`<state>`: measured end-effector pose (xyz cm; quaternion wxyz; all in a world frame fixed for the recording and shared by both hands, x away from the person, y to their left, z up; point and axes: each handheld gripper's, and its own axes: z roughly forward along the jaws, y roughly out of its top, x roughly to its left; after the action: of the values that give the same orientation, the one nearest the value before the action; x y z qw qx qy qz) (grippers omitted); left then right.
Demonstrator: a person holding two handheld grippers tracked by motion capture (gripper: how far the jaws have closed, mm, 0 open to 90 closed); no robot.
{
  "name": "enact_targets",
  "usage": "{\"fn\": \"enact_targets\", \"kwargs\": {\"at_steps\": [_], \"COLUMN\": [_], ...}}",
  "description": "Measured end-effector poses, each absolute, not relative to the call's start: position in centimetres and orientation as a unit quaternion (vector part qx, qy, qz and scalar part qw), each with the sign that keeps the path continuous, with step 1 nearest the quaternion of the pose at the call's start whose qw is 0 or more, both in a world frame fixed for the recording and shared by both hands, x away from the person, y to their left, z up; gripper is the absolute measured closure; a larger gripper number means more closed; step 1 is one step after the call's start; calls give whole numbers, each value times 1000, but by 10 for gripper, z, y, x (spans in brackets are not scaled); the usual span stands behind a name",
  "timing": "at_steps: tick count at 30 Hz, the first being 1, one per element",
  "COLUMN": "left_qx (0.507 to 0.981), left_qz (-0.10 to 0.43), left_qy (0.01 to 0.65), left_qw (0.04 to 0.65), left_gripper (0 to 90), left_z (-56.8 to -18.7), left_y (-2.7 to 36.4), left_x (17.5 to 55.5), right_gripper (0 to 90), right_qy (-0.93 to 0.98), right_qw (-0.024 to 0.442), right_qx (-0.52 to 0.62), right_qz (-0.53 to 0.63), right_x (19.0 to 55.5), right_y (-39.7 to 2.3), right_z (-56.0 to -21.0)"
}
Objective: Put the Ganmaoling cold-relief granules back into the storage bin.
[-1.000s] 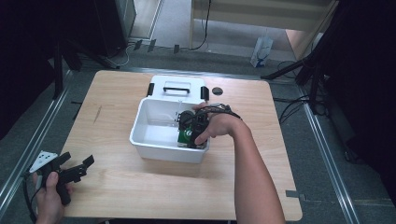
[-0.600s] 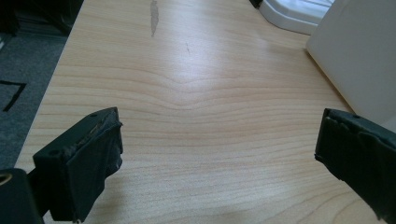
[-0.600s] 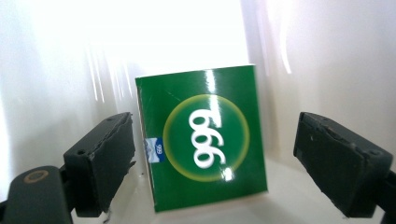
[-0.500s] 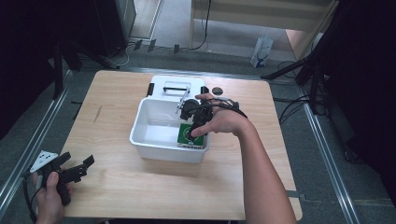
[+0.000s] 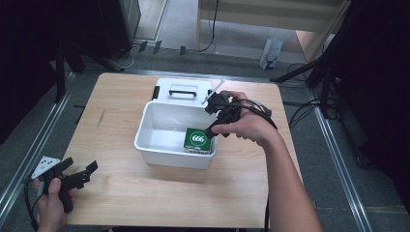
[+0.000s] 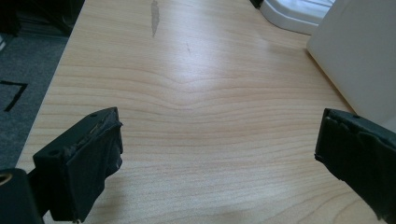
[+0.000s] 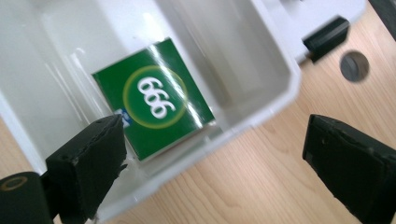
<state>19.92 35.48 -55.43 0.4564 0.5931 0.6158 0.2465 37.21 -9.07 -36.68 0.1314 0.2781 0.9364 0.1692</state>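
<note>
From the high view, your white plastic bin (image 5: 164, 145) sits near the middle of the wooden desk (image 5: 145, 193). Inside it, a green box printed "666" (image 5: 198, 139) lies flat in the corner at about 4 o'clock of the bin's floor, close against the near and right walls; the bin's other floor space is bare. The bin's white lid (image 5: 181, 90), with its black handle, lies on the desk touching the bin's far side, at 12 o'clock. Your right gripper (image 5: 217, 116) hangs over the bin's right rim, at about 2 o'clock from the green box, jaws apart and empty. Your left gripper (image 5: 80, 175) is well apart from the bin, at the desk's 8 o'clock corner, jaws spread and holding nothing.

In the left gripper view, your left gripper (image 6: 219, 149) has its two black jaws wide apart over bare desk (image 6: 187, 102). The bin's white wall (image 6: 359, 56) rises at 2 o'clock, and a piece of the lid (image 6: 294, 11) shows at 1 o'clock.

In the right gripper view, your right gripper (image 7: 215, 158) is spread wide and straddles the bin's rim (image 7: 261, 112). The green box (image 7: 154, 105) lies on the bin floor at 11 o'clock from the gap, just past the left jaw's tip, which overlaps its corner in the picture. The right jaw is outside the bin, over the desk (image 7: 261, 186).
</note>
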Motion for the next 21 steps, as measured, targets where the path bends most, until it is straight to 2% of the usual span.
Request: {"fn": "enact_targets", "kwargs": {"at_steps": [7, 21], "left_qx": [593, 595], "left_qz": [247, 248], "left_qy": [616, 616], "left_qw": [456, 453], "left_gripper": [13, 13], "left_z": [-554, -554], "left_y": [355, 355], "left_x": [199, 199], "right_gripper": [0, 0], "right_qy": [901, 834], "right_qw": [132, 148], "right_qx": [369, 495], "right_qz": [188, 194], "right_x": [370, 362], "right_y": [-127, -200], "right_z": [-372, -410]}}
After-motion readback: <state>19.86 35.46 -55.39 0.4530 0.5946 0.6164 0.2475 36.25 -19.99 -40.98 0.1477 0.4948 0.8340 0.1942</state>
